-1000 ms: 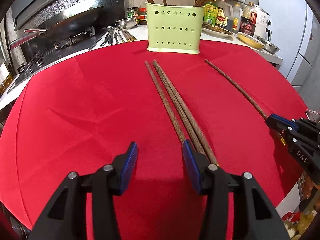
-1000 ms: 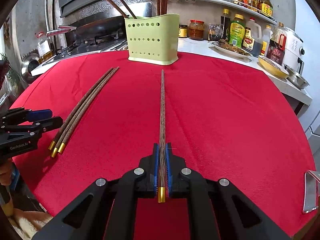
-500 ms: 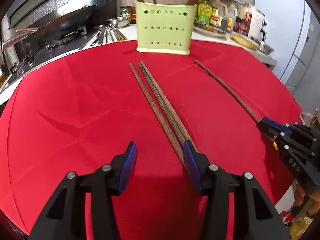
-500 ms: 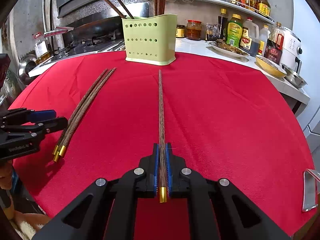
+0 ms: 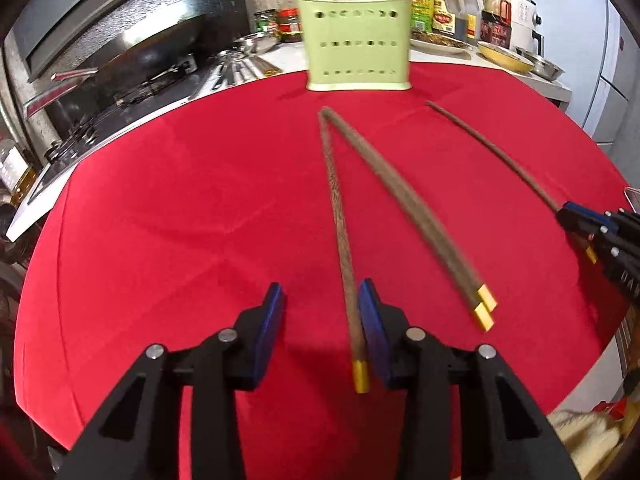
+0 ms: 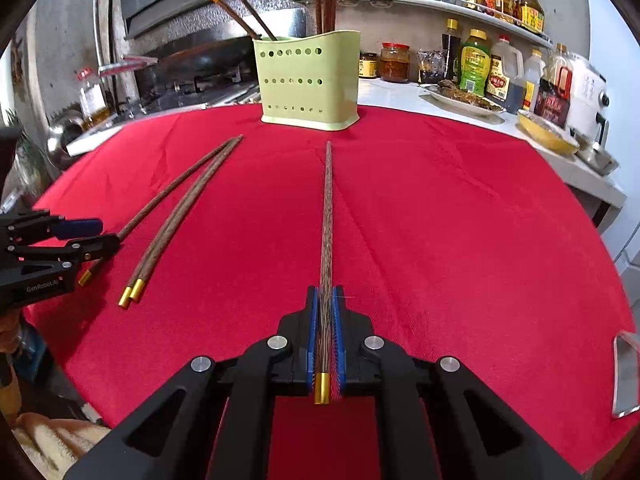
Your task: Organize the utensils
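Right now my right gripper (image 6: 325, 340) clamps one chopstick (image 6: 327, 216) lying on the red cloth (image 6: 440, 220). My left gripper (image 5: 320, 320) is closing around a second chopstick (image 5: 340, 232), touching only one pad. Two more (image 5: 404, 208) lie beside it, short of the green holder (image 6: 310, 80).

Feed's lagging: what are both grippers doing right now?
Left gripper: jaws closing around one chopstick, not yet clamped.
Right gripper: shut on a single chopstick.
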